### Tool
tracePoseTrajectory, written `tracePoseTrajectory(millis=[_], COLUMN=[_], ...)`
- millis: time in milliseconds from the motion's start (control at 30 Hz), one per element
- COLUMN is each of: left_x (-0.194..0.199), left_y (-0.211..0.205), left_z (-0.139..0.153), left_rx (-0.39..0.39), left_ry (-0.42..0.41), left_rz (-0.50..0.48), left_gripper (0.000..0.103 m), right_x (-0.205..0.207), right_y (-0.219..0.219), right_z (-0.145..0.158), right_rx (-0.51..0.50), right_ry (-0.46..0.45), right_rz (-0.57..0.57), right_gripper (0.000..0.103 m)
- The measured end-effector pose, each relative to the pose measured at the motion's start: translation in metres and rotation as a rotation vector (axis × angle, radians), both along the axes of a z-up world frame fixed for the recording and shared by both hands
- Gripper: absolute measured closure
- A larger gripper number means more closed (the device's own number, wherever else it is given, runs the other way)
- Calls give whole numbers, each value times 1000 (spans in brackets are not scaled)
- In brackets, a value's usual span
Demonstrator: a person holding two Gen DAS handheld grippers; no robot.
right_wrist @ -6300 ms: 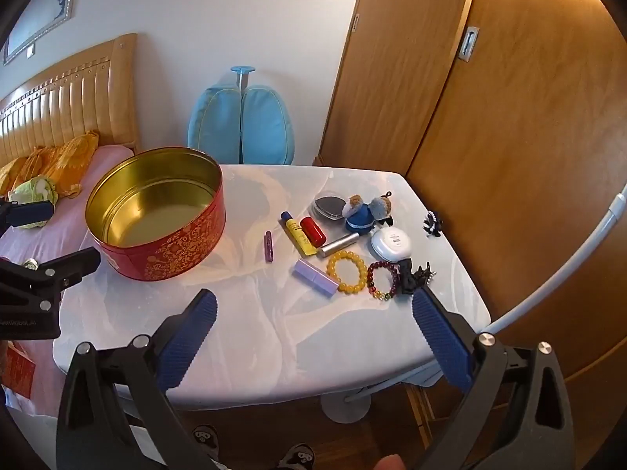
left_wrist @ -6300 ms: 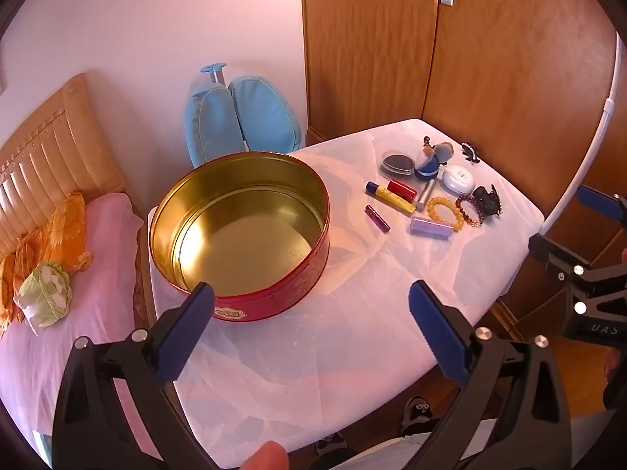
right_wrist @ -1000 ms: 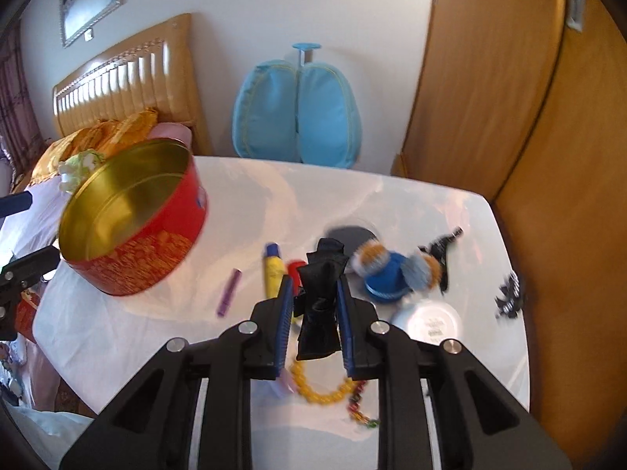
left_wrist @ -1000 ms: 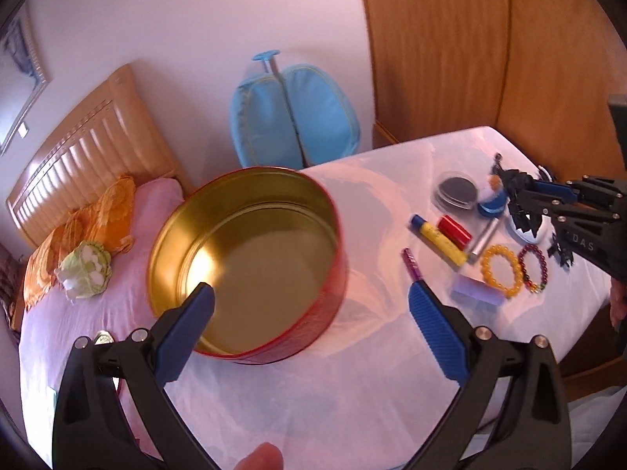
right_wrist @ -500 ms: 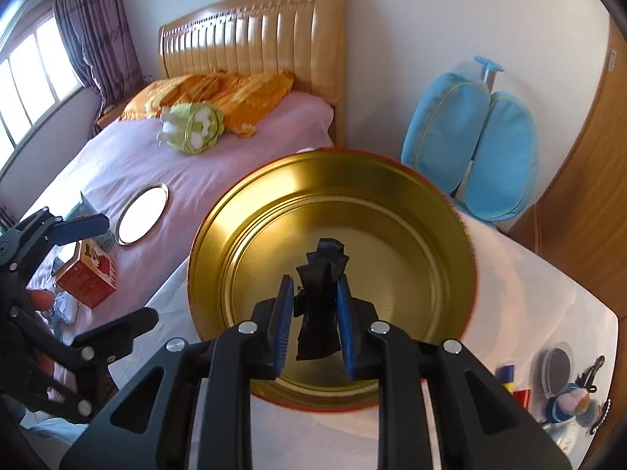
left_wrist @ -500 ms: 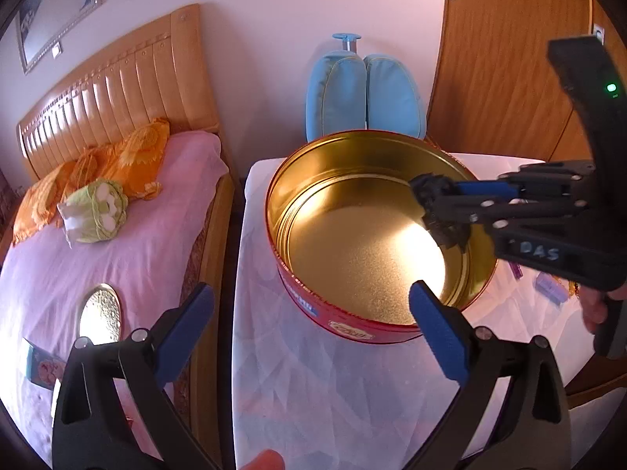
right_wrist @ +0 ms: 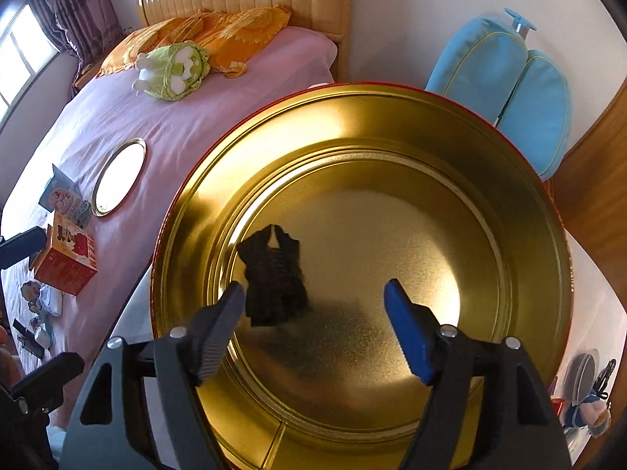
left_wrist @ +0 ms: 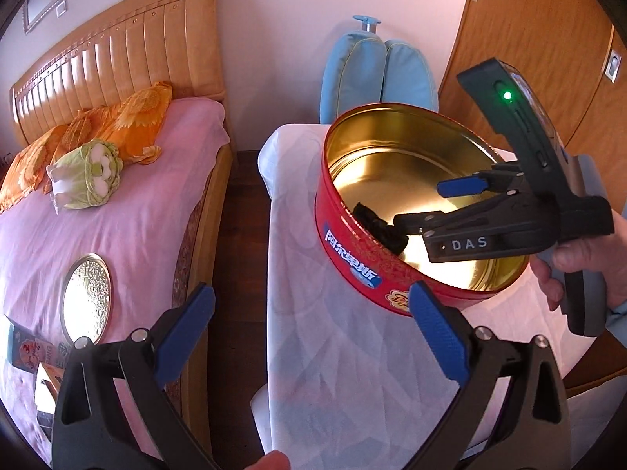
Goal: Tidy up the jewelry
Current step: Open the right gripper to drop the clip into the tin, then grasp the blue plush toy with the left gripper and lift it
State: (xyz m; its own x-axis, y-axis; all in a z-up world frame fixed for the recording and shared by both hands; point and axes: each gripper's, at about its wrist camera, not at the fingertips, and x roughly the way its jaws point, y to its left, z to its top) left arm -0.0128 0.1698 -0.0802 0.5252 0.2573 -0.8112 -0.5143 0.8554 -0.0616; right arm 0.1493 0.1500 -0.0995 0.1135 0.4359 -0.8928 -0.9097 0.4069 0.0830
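Right gripper (right_wrist: 313, 313) angled steeply downward, jaws just opened wide, nothing pressed between the pads. Right hand (left_wrist: 588, 262) wrapped around its handle, fingers curled under. Left gripper (left_wrist: 309, 329) also tilted down, jaws spread wide apart and empty. A fingertip shows at the lower edge.

From my feed I saw a bedroom with pale walls (left_wrist: 274, 19). A bed (left_wrist: 117, 215) with a pink sheet stood at nine o'clock, its slatted wooden headboard (left_wrist: 117, 58) at eleven. Orange pillows (right_wrist: 219, 27) lay under the headboard. A curtained window (right_wrist: 23, 55) let in daylight at ten o'clock. Wooden doors (left_wrist: 548, 39) filled two o'clock. Dark wooden floor (left_wrist: 243, 235) ran between bed and white-covered table (left_wrist: 333, 352).
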Motion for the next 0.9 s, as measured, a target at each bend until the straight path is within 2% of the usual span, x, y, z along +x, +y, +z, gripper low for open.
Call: tracePoseTrajectory(millis=[100, 233, 367, 500, 600, 700, 800, 900], left_x=[9, 31, 65, 106, 139, 172, 202, 248], left_y=[-10, -35, -74, -117, -155, -200, -242, -278], left_z=[5, 11, 22, 33, 35, 33, 26, 14], left_rx=[5, 17, 26, -30, -58, -25, 72, 141], left_ry=[-21, -48, -78, -127, -124, -102, -121, -113], left_rz=[-55, -168, -303, -422, -509, -598, -664, -712], left_gripper=[7, 7, 7, 7, 7, 7, 7, 7], right_x=[7, 23, 41, 56, 64, 70, 77, 83], right_y=[-22, -74, -149, -236, -302, -361, -415, -454], right_z=[17, 36, 41, 36, 28, 17, 3, -8], right_rx=[53, 110, 134, 119, 102, 80, 66, 60], right_ry=[-52, -111, -113, -111, -100, -83, -71, -58], right_rz=[-56, -164, -306, -461, -589, -697, -777, -813], right_gripper=[10, 9, 7, 7, 7, 7, 7, 7])
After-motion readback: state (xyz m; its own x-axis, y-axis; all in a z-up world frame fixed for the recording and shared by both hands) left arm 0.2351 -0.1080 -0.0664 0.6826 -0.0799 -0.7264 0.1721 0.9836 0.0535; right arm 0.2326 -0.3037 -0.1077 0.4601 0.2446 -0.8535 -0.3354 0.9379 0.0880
